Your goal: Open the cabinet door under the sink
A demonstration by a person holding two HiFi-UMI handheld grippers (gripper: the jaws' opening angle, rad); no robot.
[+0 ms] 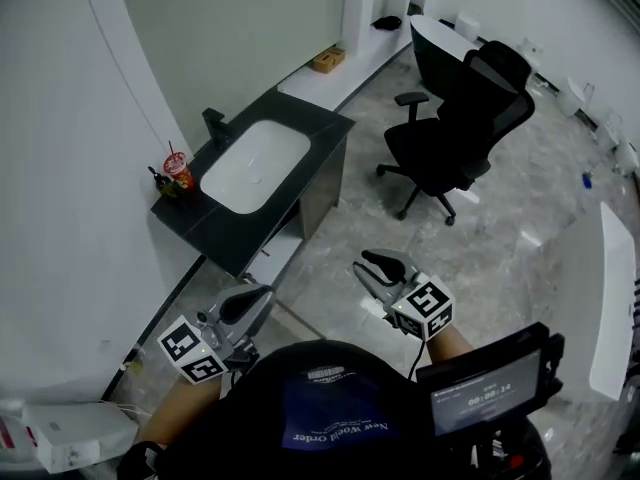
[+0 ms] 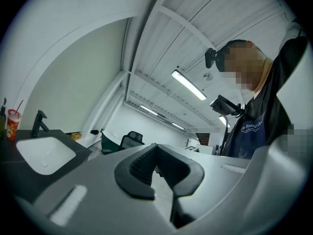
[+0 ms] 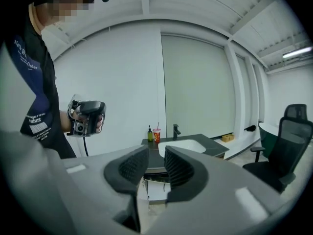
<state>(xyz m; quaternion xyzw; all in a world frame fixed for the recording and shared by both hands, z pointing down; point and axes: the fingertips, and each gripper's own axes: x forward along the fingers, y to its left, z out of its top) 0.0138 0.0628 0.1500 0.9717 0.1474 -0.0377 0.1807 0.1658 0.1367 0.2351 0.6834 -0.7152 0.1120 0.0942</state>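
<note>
- Cabinet door [image 1: 325, 193]: grey panel under the sink [image 1: 255, 165], ahead of and well apart from both hands. Face turned toward the person, long axis judged upright.
- Right gripper [image 1: 383, 266]: jaws narrowly apart, empty, aimed at the cabinet.
- Left gripper [image 1: 247, 304]: nearer the cabinet's near end, jaw tips together, empty.

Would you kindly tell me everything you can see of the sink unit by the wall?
The sink unit stands against the wall. Its dark, matte-looking top holds a white rectangular basin. A black faucet rises at the wall side; a red cup with a straw and a dark bottle stand on one corner. The cabinet below shows a grey side; its front is mostly hidden.
</note>
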